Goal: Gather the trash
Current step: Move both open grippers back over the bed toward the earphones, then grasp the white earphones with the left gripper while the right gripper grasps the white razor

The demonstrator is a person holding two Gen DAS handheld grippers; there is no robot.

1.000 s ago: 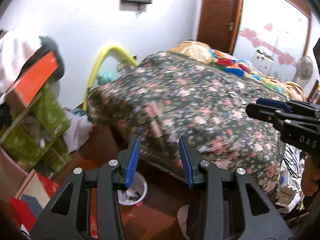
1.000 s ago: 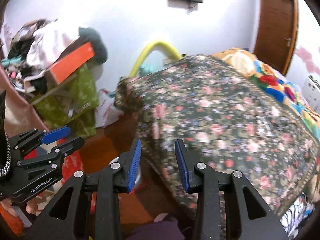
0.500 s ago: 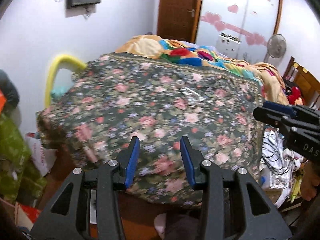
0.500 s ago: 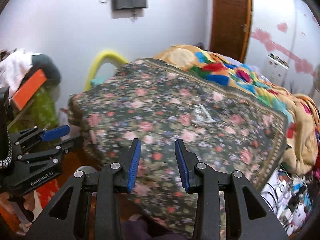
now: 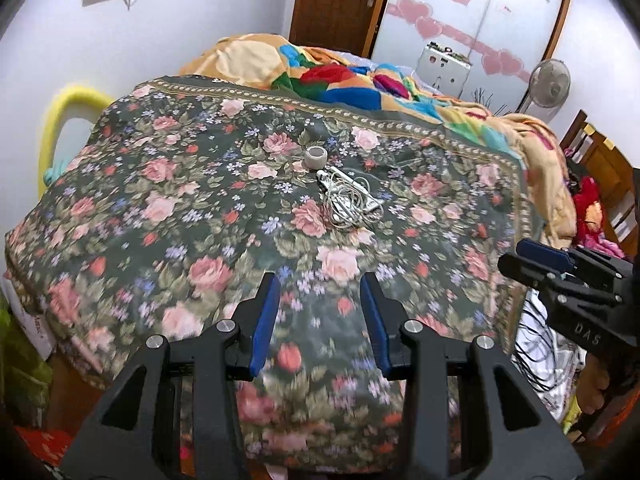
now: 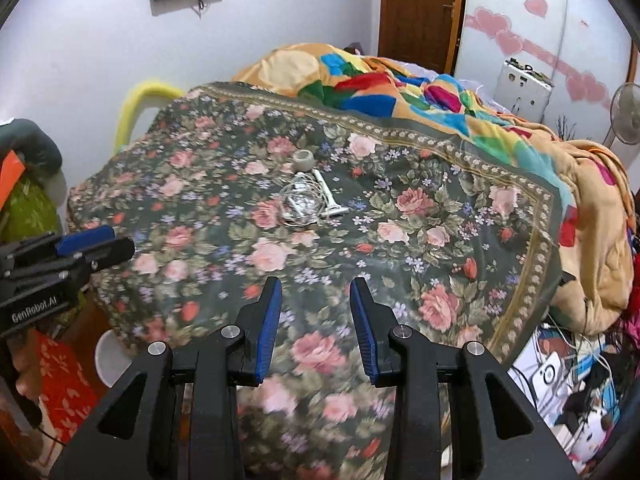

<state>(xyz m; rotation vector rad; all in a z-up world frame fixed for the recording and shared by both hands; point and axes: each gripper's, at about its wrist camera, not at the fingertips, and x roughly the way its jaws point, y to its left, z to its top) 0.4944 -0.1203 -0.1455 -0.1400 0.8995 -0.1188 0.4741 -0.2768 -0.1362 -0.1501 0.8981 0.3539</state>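
You hold both grippers above the near edge of the bed, and neither of them carries anything. The left gripper (image 5: 320, 316) has its blue pads spread apart with only the floral bedcover (image 5: 200, 208) visible between them. The right gripper (image 6: 316, 316) is the same: jaws apart, nothing pinched.

The trash is still on the bed, so I judge the collecting from this bed has not started. Near the middle of the bedcover lies a tangle of white cable (image 5: 350, 202), and touching its far end is a small grey roll of tape (image 5: 316, 157). From the right wrist view a white stick-like piece (image 6: 326, 196) lies beside the tangle; I cannot tell exactly what it is.

A white round container (image 6: 110, 358) shows on the floor at the left of the bed, partly hidden, maybe a bin, but I am not sure.

What remains for you: reach forward to the items, take them one by one, and carry them away
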